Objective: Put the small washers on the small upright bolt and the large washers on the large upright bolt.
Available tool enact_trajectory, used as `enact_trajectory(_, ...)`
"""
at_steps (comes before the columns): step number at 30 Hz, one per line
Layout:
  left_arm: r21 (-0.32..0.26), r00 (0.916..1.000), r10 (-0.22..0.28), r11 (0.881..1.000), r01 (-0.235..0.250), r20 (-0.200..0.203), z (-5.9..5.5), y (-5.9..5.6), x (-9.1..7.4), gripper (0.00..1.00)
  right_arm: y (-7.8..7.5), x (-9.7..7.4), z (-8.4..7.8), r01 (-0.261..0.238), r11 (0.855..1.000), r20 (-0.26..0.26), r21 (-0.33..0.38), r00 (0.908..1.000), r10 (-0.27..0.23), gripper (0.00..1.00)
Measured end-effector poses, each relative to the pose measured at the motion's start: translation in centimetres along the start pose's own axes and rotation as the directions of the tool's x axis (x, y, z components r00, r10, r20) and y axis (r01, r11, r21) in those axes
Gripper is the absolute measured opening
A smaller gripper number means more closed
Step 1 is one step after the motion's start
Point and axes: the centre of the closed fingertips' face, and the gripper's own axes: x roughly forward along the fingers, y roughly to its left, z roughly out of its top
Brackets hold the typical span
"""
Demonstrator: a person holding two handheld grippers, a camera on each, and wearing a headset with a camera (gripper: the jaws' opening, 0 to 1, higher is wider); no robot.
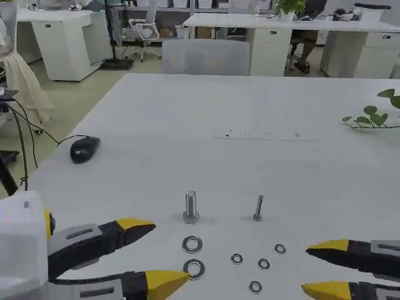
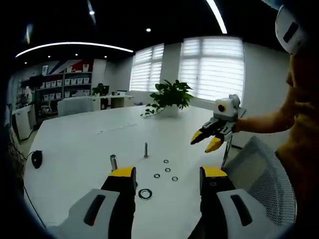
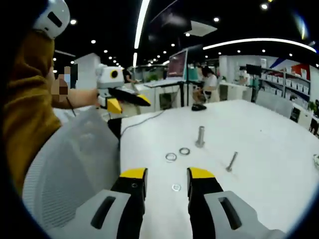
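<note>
Two bolts stand upright on the white table (image 1: 187, 125): a large bolt (image 1: 191, 207) (image 2: 113, 162) (image 3: 200, 136) and, to its right, a small bolt (image 1: 258, 208) (image 2: 146, 149) (image 3: 232, 162). Two large washers (image 1: 192, 244) (image 1: 194, 269) (image 3: 171, 157) lie flat in front of the large bolt. Several small washers (image 1: 264, 264) (image 2: 168, 170) (image 3: 176, 187) lie in front of the small bolt. My left gripper (image 1: 159, 253) (image 2: 168, 173) hovers open just left of the large washers, holding nothing. The right gripper (image 1: 309, 269) (image 3: 167, 174) is open right of the small washers, also holding nothing.
A black mouse (image 1: 84, 149) with its cable lies at the table's left edge. Plant leaves (image 1: 375, 115) reach in at the right. A grey chair back (image 1: 206, 57) stands at the far edge. A thin pale strip (image 1: 262, 134) lies mid-table.
</note>
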Motion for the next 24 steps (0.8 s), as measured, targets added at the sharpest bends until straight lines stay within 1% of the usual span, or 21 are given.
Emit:
enact_trajectory(5,0.002,1.0000,-0.004,1.000,0.004,0.004,0.2,-0.2,-0.2,0.50,0.0,-0.3,-0.1,0.017,1.000,0.004,0.012,0.9999,-0.017,0.32)
enact_trajectory(11,-0.003,0.9999,-0.010,1.000,0.010,0.011,0.3,-0.4,-0.2,0.50,0.2,-0.2,-0.1,0.023,1.000,0.007,0.021,0.9997,-0.023,0.31)
enact_trajectory(13,-0.009,0.9998,-0.013,1.000,0.013,0.013,0.0,0.0,-0.5,0.50,0.3,-0.1,0.0,0.025,0.999,0.013,0.024,0.9996,-0.026,0.31)
enact_trajectory(17,-0.009,0.9997,-0.017,1.000,0.017,0.016,0.2,-0.4,-0.5,0.50,0.6,0.1,-0.2,0.022,1.000,0.009,0.022,0.9997,-0.022,0.31)
enact_trajectory(19,-0.010,0.9999,-0.012,1.000,0.012,0.012,-0.1,0.0,-0.8,0.50,0.7,0.1,-0.2,0.021,0.999,0.008,0.025,0.9997,-0.021,0.31)
enact_trajectory(22,-0.016,0.9994,-0.008,1.000,0.008,0.033,0.5,-0.3,-1.1,0.50,1.1,0.0,-0.4,0.019,1.000,0.001,0.024,0.9998,-0.019,0.31)
enact_trajectory(23,-0.015,0.9993,-0.007,1.000,0.008,0.036,0.6,-0.4,-1.1,0.51,1.2,-0.1,-0.3,0.021,0.999,0.008,0.026,0.9997,-0.021,0.31)
enact_trajectory(24,-0.009,0.9996,-0.005,1.000,0.005,0.028,0.5,-0.6,-1.1,0.51,1.3,-0.2,-0.3,0.020,0.999,0.013,0.029,0.9997,-0.020,0.31)
